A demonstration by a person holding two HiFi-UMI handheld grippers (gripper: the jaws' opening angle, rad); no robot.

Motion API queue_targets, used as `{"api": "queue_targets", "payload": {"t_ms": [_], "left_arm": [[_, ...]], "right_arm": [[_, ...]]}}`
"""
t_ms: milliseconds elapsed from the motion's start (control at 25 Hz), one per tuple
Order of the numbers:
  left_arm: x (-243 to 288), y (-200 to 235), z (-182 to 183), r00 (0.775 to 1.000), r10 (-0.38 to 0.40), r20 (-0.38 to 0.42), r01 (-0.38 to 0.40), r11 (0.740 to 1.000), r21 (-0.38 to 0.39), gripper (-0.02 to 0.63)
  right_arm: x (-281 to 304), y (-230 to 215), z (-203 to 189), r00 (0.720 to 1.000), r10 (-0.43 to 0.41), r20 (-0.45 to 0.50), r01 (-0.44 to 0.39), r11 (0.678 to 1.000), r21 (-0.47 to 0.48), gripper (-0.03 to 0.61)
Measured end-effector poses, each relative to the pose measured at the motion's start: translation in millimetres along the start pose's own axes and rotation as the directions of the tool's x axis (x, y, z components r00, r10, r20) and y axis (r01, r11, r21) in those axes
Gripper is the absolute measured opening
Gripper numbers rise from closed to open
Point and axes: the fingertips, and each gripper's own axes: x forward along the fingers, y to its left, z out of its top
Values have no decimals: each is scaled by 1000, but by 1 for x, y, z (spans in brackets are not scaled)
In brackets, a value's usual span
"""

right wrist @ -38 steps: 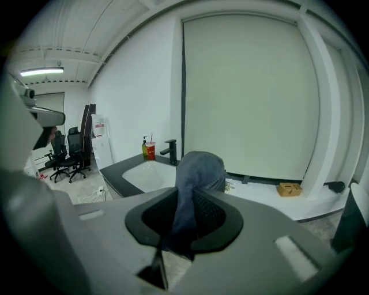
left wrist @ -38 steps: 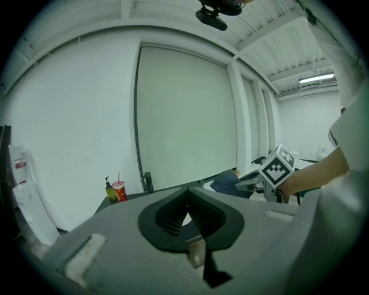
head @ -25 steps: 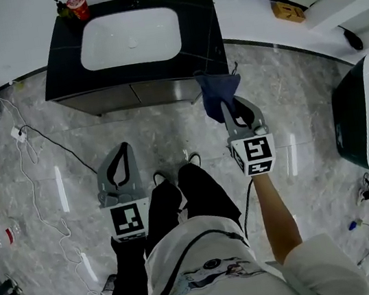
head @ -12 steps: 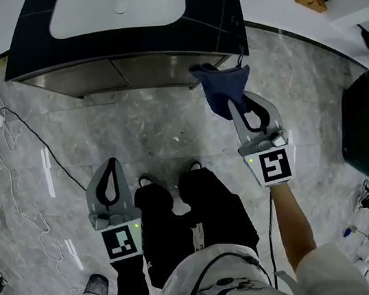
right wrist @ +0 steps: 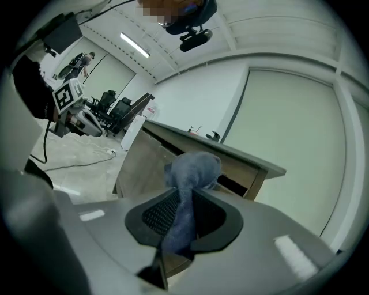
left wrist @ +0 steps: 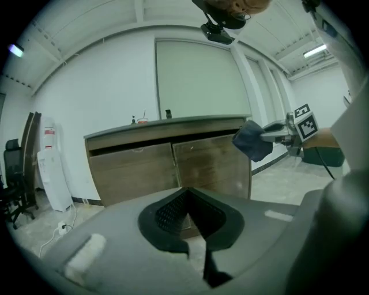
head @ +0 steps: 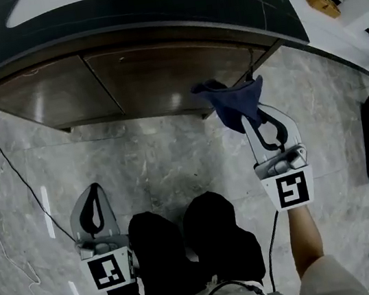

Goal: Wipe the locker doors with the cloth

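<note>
Right now the right gripper (head: pixel 258 123) has its 2 jaws clamped on a dark blue cloth (head: pixel 231 100). The cloth bunches out past the tips, just in front of the far right edge of the right-hand brown wooden cabinet door (head: pixel 166 77), though contact with the wood cannot be made out. Down at the left, the left gripper (head: pixel 93 190) sits low over the grey marble floor (head: pixel 164 153), well short of the left-hand door (head: pixel 44 96), its jaws closed together with nothing between them.
</note>
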Motion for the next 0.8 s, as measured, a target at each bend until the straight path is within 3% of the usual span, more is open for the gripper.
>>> {"api": "queue_targets", "payload": {"t_ms": [440, 600, 800], "left_arm": [[45, 8, -115, 999, 23, 44, -24, 1000, 18, 2], [36, 8, -132, 998, 49, 37, -48, 999, -13, 2], [42, -10, -122, 999, 10, 43, -9, 1000, -21, 2]], "right_arm": [[42, 7, -72, 995, -56, 81, 74, 968, -240, 74], [52, -2, -80, 997, -57, 51, 70, 954, -292, 75], [60, -29, -63, 996, -65, 68, 87, 916, -391, 75]]}}
